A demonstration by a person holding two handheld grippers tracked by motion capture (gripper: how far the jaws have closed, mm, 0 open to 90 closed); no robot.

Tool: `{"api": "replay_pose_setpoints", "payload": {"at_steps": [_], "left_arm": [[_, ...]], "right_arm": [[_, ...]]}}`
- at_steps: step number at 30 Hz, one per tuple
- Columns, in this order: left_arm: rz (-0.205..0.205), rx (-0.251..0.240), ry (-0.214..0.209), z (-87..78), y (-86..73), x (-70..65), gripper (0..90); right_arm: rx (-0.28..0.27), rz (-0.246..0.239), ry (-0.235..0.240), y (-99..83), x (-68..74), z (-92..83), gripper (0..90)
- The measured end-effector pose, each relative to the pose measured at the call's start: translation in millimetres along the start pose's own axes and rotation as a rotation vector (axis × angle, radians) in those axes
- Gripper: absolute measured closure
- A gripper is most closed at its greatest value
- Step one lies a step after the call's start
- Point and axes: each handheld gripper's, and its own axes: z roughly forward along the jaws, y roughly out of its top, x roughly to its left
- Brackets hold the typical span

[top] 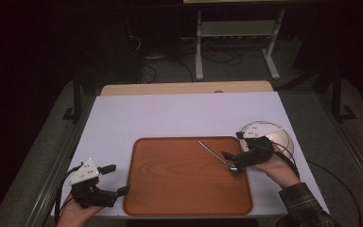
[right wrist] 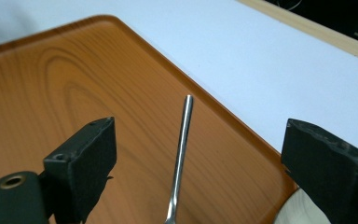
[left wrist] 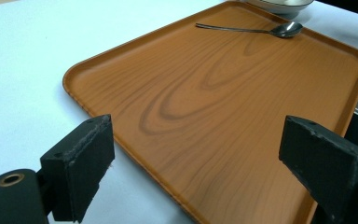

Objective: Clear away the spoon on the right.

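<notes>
Right gripper open above spoon on tray

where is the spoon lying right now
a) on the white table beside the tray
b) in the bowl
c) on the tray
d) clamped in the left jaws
c, the spoon lies flat on the tray near its right edge, with nothing gripping it.
</notes>
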Motion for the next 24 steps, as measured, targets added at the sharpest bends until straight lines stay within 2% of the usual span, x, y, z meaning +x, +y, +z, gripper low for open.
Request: {"api": "replay_pose_setpoints", "payload": {"at_steps": [6, 11, 15, 24], "left_arm": [[0.0, 0.003, -0.001, 0.7, 0.0, -0.2, 9.6], [0.002, 0.003, -0.001, 0.6, 0.1, -0.4, 9.6], [0.0, 0.004, -0.002, 0.8, 0.0, -0.4, 9.6], [0.005, 0.009, -0.003, 1.3, 0.1, -0.9, 9.6]], "right_arm": [[-0.044, 0.021, -0.006, -11.3, 1.5, -17.4, 9.4], [-0.048, 0.031, -0.009, -19.4, 3.9, -25.0, 9.4], [-0.036, 0.01, -0.028, -27.6, 7.9, -32.4, 9.4], [-0.055, 0.039, -0.039, -43.6, 11.6, -48.9, 9.6]]}}
